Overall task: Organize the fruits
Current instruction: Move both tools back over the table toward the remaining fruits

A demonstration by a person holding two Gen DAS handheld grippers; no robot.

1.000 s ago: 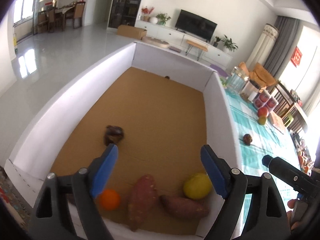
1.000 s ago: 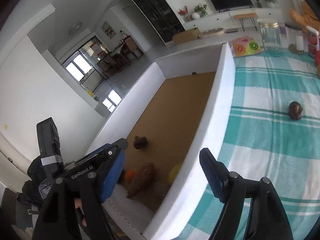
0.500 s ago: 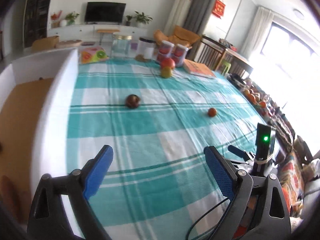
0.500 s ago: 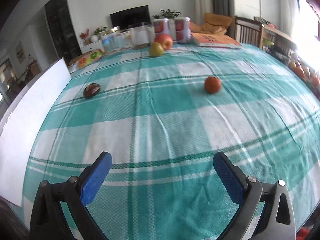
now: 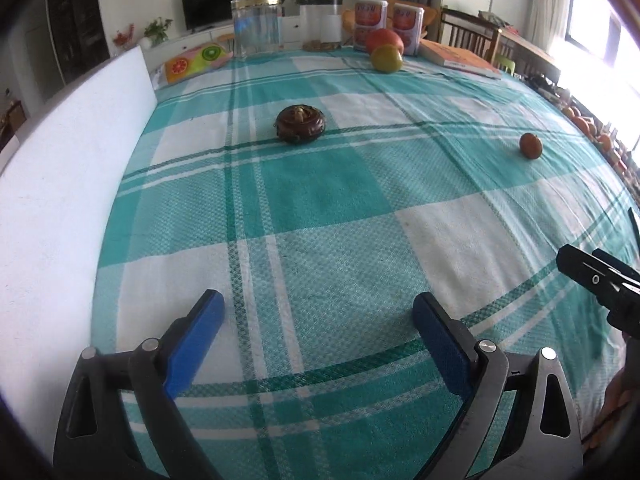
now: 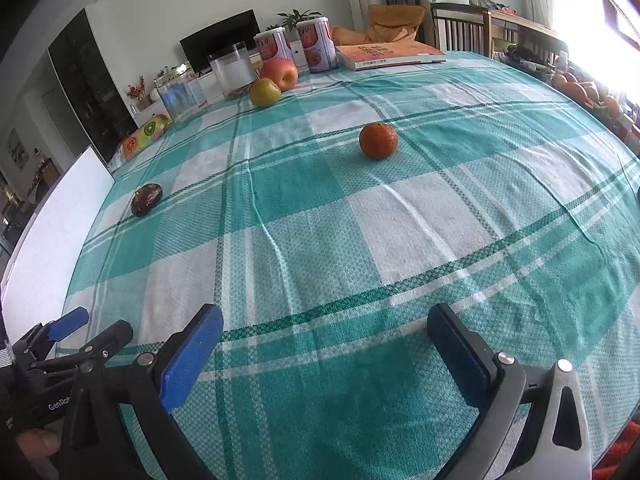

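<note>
Both grippers are held low over the table with jaws spread wide and nothing caught between the flat blue pads: the left gripper [image 5: 318, 318] and the right gripper [image 6: 324, 330] are just released, empty. A woven teal-and-white checked tablecloth [image 6: 320, 240] is seen underneath, a bit wrinkled. A smooth white foam wall [image 5: 60, 184] is set along the left edge. Farther out, a dark brown, squat, glossy mangosteen [image 5: 299, 124] is parked near that wall, and a round, dimpled tangerine [image 6: 378, 140] sits well apart from it, mid-cloth. At the far end a red apple [image 6: 280, 74] and a yellow-green apple [image 6: 265, 92] are found touching, beside clear jars [image 6: 233, 70] and printed cans [image 6: 318, 44].
</note>
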